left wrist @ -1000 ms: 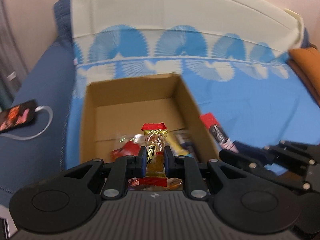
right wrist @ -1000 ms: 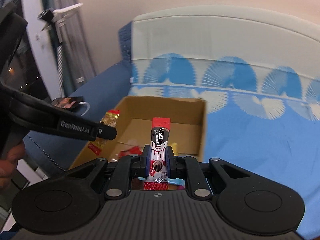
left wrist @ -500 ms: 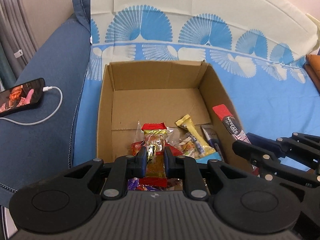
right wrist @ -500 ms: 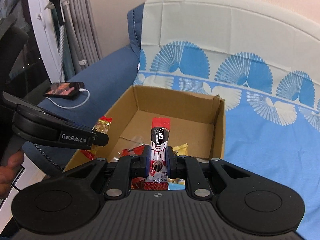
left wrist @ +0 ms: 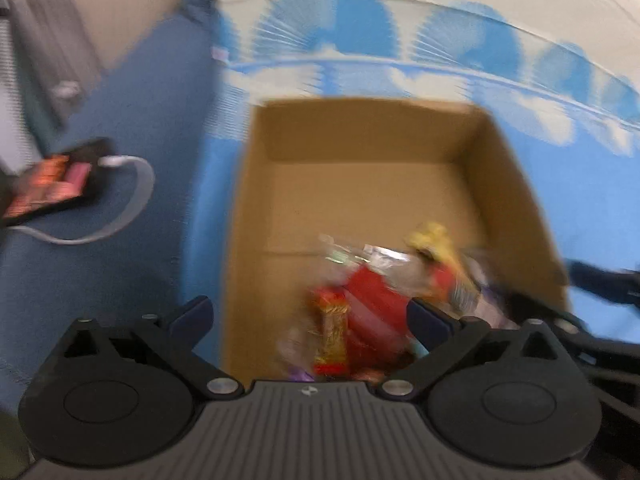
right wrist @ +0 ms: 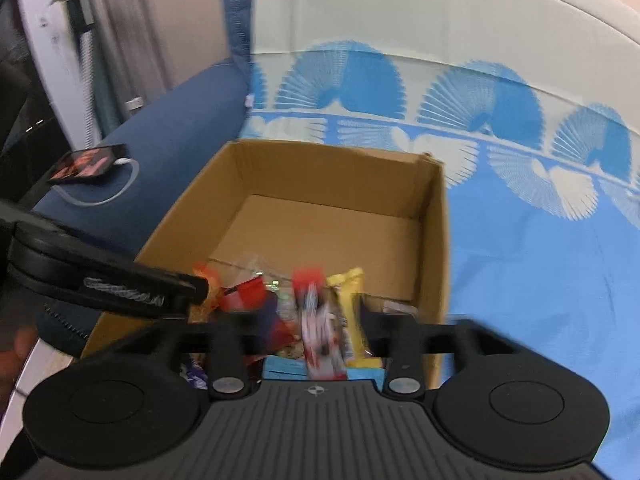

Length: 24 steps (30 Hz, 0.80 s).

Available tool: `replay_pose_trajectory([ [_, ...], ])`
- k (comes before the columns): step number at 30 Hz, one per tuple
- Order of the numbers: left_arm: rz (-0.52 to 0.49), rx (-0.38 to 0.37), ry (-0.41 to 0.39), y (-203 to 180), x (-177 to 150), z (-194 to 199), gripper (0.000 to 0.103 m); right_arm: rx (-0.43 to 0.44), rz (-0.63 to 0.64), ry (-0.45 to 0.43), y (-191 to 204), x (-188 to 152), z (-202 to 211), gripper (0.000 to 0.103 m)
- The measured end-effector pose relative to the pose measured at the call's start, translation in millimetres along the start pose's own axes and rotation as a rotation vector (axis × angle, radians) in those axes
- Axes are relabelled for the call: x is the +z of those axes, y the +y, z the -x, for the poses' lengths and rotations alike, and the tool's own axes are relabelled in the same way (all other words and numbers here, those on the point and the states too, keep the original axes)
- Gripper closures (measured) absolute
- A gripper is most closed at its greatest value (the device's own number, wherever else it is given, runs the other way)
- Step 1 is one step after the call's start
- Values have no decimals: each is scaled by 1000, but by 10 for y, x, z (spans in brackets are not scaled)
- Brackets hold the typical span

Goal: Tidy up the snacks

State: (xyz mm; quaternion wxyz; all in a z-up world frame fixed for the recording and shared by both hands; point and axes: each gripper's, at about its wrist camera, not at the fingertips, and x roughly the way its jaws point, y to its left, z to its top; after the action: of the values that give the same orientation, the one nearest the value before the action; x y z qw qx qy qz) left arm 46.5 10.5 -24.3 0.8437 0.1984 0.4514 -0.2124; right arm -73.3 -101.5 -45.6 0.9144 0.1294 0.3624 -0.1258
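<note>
Since the earlier frames both grippers' fingers have been spread wide, left gripper (left wrist: pixel 310 316) and right gripper (right wrist: pixel 316 322), so the gold red-ended candy packet (left wrist: pixel 331 334) and red-white coffee stick sachet (right wrist: pixel 316 320), both blurred, are judged dropped into the brown cardboard box (right wrist: pixel 434 240) on the blue bed.

left wrist: above, close, down into cardboard box (left wrist: pixel 360 184) | right wrist: same box (right wrist: pixel 332 208), from its right

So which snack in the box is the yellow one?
It is the long yellow packet at the right edge of the snack pile in the cardboard box. The red and white stick beside it and the other wrappers look mostly red.
</note>
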Motion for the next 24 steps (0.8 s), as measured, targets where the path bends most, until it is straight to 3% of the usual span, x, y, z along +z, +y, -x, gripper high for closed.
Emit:
replay_pose_trajectory([
  [2,4,-22,17,33,-1,-4,0,-35,-10,-9,-29,-19,31,21],
  [9,-2,12,15,45,-193,174,0,-34,-49,16,-1,-212,282,7],
  [14,10,-17,1,25,-415,398,0,-78,-24,-23,182,-422,555,3],
  [19,22,88,40,-7,-723,526,0,-103,-18,-45,244,-578,804,2],
  [24,-18,99,25,-56,-1005,689,0,-119,-21,-84,270,-743,1042,2],
])
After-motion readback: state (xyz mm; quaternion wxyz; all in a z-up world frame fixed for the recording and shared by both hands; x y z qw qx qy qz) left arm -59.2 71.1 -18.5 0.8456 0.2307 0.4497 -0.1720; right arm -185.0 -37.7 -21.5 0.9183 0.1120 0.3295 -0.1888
